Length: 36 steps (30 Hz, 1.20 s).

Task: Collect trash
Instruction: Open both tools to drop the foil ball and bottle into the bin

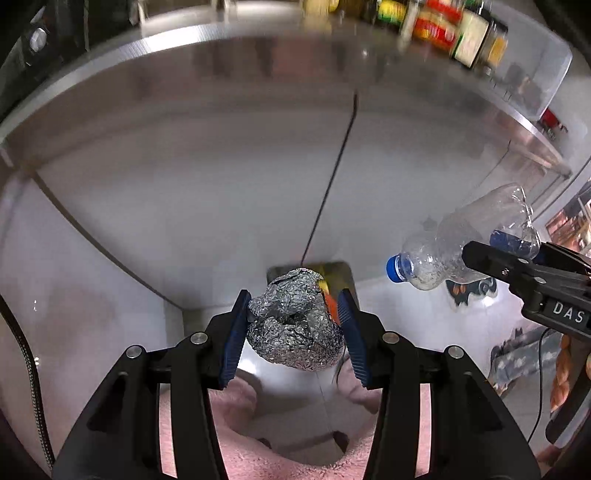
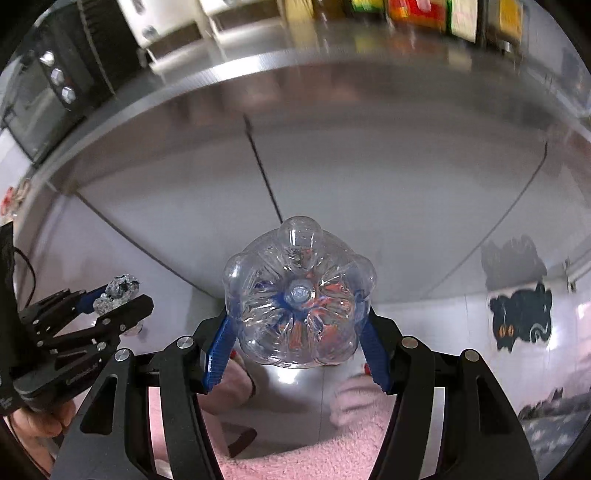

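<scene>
Left wrist view shows your left gripper (image 1: pixel 295 325) pinching a crumpled ball of aluminium foil (image 1: pixel 293 325) between its blue ribbed pads (image 1: pixel 232 343): the foil is dull silver, deeply creased, roughly round, with a dark fold near its middle and a streak of orange and yellow where it meets the right-hand pad. It hangs clear of everything, in front of a brushed steel cabinet front (image 1: pixel 221 177) whose doors are split by a dark vertical seam. Off to the right in the same view, your right gripper (image 1: pixel 517 266) clamps a clear plastic bottle (image 1: pixel 461 243) near its base, the bottle lying almost level with its blue cap (image 1: pixel 397 267) pointing toward the foil but well apart from it. From the right wrist view you look straight at the bottle's bottom (image 2: pixel 299 295): five rounded lobes around a small central nub, transparent, empty as far as you can tell, with blue and reddish tints showing through. Its sides sit against both blue pads (image 2: pixel 218 354), so those jaws are closed on it at a fairly wide spread. At the left edge you see the other gripper (image 2: pixel 110 299) with the foil (image 2: pixel 116 291) in it, held by a hand (image 2: pixel 40 421). Blurred jars (image 1: pixel 454 29) line the steel counter edge above, and pink fleece (image 2: pixel 295 454) fills the bottom of both views.
</scene>
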### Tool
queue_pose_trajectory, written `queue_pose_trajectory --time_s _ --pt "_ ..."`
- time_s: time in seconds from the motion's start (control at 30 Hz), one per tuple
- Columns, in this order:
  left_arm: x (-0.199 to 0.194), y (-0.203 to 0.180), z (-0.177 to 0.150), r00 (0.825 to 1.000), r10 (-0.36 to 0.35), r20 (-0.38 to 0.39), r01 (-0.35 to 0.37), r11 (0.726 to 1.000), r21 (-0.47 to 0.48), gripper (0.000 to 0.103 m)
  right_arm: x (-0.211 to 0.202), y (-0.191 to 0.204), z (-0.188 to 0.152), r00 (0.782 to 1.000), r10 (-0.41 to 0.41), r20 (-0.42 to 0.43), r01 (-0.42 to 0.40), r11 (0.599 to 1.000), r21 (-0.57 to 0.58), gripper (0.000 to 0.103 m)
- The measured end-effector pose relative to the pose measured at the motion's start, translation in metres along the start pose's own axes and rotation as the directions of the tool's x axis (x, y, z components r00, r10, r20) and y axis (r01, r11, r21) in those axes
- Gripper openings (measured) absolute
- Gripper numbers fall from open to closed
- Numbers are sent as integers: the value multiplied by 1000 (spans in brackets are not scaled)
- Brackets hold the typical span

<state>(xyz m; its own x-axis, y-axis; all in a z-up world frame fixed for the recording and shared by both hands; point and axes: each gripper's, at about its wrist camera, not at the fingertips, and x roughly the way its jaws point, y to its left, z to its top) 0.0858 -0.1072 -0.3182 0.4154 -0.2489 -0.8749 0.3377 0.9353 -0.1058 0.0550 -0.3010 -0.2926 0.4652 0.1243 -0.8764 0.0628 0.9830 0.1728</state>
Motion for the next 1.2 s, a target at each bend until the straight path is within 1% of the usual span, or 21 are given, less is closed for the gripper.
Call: queue_pose_trajectory --time_s 0.13,0.27,0.4,0.47,0.6,0.83,0.97,1.07,1.13,1.17,1.2 --pt "50 -7 -11 997 -17 -78 18 1000 12 46 39 -10 -10 999 12 -46 -10 999 35 62" --pt "97 -10 -18 988 -24 -154 26 1000 9 46 81 -19 -19 995 11 -97 -4 998 63 62" --pt "140 -12 -25 972 -26 -233 29 1000 10 46 116 -25 -25 988 12 -151 0 997 81 62" --pt "164 -12 -28 961 -26 -274 30 1000 8 46 134 -27 -28 983 14 -181 2 996 87 62" --pt "199 -13 -33 942 -33 -334 36 999 5 46 163 -32 -27 975 9 -220 13 995 100 62" --pt "235 -8 -34 924 -39 -380 34 999 -20 46 201 -40 -19 961 11 -275 21 993 114 62" --pt "245 -6 -31 918 -52 -393 41 999 -36 47 207 -40 -14 956 25 -294 13 992 129 64" --pt "245 -6 -29 918 -48 -394 38 999 -34 54 214 -44 -10 954 34 -299 7 991 135 64" --pt "242 -6 -27 921 -38 -388 30 999 -29 64 213 -44 -8 957 30 -290 10 991 137 71" --pt "239 -6 -27 923 -36 -384 27 999 -28 66 209 -44 -6 959 26 -282 12 991 135 74" --pt "237 -5 -26 925 -35 -379 26 999 -29 69 208 -44 -5 961 27 -276 11 991 136 74"
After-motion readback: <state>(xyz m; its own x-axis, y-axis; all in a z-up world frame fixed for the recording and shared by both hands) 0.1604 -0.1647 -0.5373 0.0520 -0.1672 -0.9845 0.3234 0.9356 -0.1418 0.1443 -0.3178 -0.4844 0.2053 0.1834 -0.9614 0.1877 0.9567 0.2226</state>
